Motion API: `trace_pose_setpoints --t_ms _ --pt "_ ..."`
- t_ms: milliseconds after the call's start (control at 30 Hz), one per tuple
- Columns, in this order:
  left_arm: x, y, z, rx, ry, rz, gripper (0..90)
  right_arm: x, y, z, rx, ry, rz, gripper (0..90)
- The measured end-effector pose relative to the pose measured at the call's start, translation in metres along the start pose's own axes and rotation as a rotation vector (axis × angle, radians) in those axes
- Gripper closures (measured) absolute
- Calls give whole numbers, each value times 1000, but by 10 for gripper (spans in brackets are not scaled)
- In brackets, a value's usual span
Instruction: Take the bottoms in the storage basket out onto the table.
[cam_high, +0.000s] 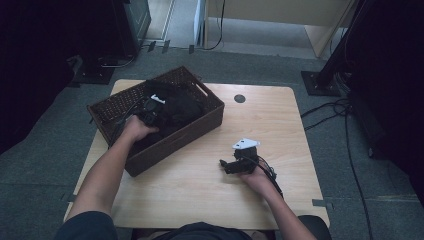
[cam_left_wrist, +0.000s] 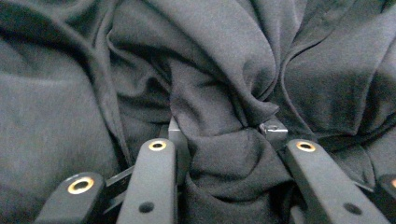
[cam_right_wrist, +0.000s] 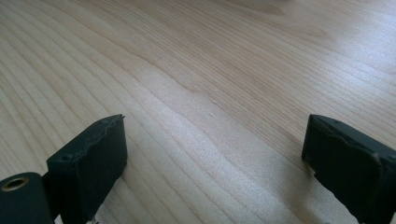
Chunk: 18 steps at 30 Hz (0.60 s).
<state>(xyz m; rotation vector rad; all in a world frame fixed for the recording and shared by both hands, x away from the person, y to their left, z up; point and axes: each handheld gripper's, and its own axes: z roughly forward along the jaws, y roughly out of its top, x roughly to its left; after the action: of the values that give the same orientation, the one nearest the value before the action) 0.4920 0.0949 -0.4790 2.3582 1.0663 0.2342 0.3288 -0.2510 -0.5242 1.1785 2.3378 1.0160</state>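
Left gripper (cam_high: 150, 111) down inside the wicker basket (cam_high: 200, 122), jaws pinched on a bunched fold of the black cloth (cam_left_wrist: 219, 140), fabric squeezed up between the two pads and wrinkling outward from the pinch. Cloth heaped in the middle and right part of the basket, reaching close to the far and right walls; a stretch of bare woven floor toward the basket's left end. Left hand (cam_high: 136, 129) over the near wall, forearm crossing that rim at a slant. Little slack beside the gripper within the walls; free way mainly upward, over the rim.

Basket sitting skewed on the table (cam_high: 280, 130), its left corner at the table's left edge, its near wall running diagonally toward the table's middle. Handle cut-out in the right-hand end wall.

Right gripper (cam_high: 241, 162) low over bare wood at the table's right-centre, well apart from the basket, jaws spread wide with nothing between the pads (cam_right_wrist: 93, 154), only wood grain there. Grey plate on top, cable trailing back along the right wrist. Broad open tabletop around it: toward the far edge, the right edge and the near edge. Small dark round spot (cam_high: 240, 98) near the far edge, beyond the basket's right corner. Grey carpet past all table edges, cables lying off to the right.
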Motion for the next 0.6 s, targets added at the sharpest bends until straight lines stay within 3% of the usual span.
trace_pose_setpoints --t_ms 233,300,400,467,600 --pt "3 8 -9 -36 -57 -12 696 -1 0 0 1 -11 10 67" --pt "2 10 -14 -53 -45 -3 703 -1 0 0 1 -18 24 73" --pt "6 14 -28 -98 -76 -29 704 -3 -1 -2 -23 -39 36 161" --pt "7 16 -38 -120 -93 -39 703 -3 -2 -4 -28 -60 37 160" --pt "6 27 -57 -97 -77 8 703 -7 -2 -4 -24 -37 27 167"
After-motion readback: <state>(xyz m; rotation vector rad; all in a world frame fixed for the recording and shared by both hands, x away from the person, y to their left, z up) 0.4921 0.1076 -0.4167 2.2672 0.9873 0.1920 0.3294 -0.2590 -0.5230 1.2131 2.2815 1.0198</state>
